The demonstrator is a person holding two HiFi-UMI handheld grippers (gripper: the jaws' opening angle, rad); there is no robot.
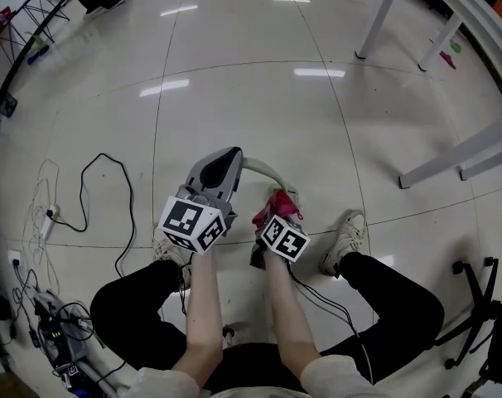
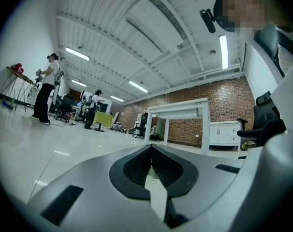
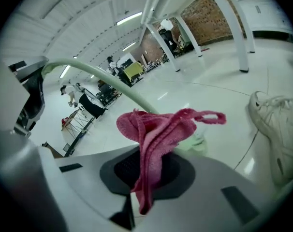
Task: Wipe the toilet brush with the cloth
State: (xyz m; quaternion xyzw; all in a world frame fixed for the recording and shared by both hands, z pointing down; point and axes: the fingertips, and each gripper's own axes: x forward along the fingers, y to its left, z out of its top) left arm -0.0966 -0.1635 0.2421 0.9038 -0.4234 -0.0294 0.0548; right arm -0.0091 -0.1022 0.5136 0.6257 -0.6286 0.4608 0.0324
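The toilet brush has a thin, pale green curved handle (image 1: 263, 169) that arcs down to a pale green head (image 1: 292, 196) near the floor. My left gripper (image 1: 231, 157) is shut on the handle's upper end, and a pale strip of the handle (image 2: 153, 190) shows between its closed jaws. My right gripper (image 1: 277, 207) is shut on a pink cloth (image 1: 276, 203), which bunches out of the jaws (image 3: 156, 129). In the right gripper view the handle (image 3: 112, 83) runs behind the cloth, and the brush head (image 3: 197, 141) is just past and partly hidden by it.
The person sits with a shoe (image 1: 344, 239) to the right of the grippers and the other shoe (image 1: 164, 247) to the left. Black cables (image 1: 102, 197) trail on the left floor. White table legs (image 1: 383, 15) (image 1: 458, 160) stand at right, and a chair base (image 1: 483, 305) at far right.
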